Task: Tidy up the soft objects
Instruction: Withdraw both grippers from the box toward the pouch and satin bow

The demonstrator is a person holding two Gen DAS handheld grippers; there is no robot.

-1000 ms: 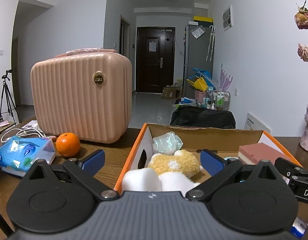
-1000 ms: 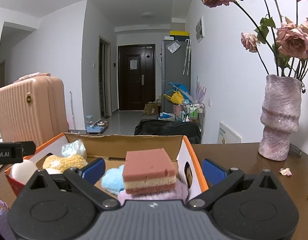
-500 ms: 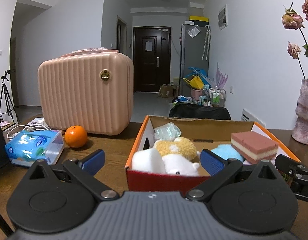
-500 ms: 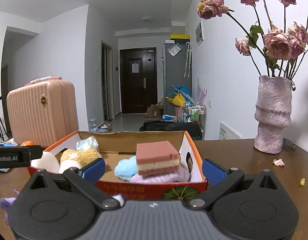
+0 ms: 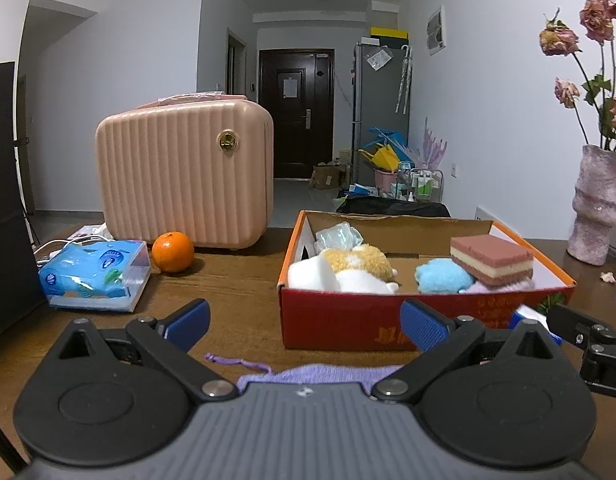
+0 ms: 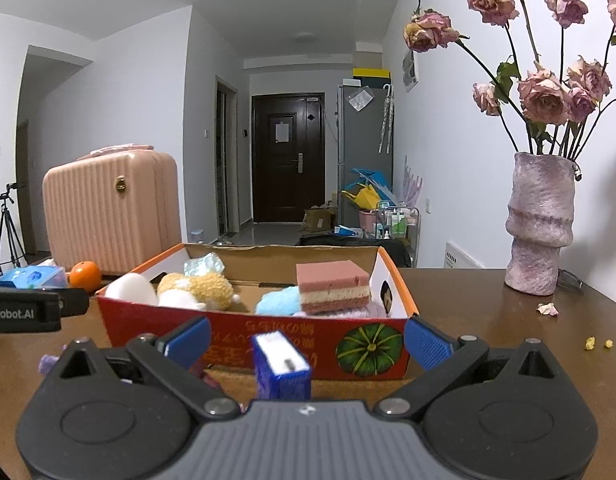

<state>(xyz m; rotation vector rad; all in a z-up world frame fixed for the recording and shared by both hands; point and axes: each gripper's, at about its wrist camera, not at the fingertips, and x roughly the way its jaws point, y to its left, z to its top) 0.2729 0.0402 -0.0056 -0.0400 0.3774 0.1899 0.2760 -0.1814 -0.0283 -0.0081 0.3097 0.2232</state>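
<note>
A red and orange cardboard box (image 5: 348,320) (image 6: 267,336) stands on the wooden table. It holds white plush pieces (image 5: 308,274), a yellow plush toy (image 5: 360,258), a blue fluffy pad (image 5: 442,276), a pink layered sponge (image 5: 490,258) (image 6: 332,286) and a clear bag (image 5: 338,236). A purple knitted cloth (image 5: 320,374) lies in front of the box, under my left gripper (image 5: 303,320), which is open and empty. My right gripper (image 6: 305,340) is open, with a small blue carton (image 6: 281,366) standing on the table between its fingers, untouched.
A pink ribbed case (image 5: 183,172), an orange (image 5: 173,257) and a blue tissue pack (image 5: 95,276) sit left of the box. A vase of dried roses (image 6: 542,220) stands at the right, with petals and crumbs (image 6: 548,309) on the table.
Both grippers have pulled back from the box and stayed open. The purple cloth and the blue carton have come into view in front of the box.
</note>
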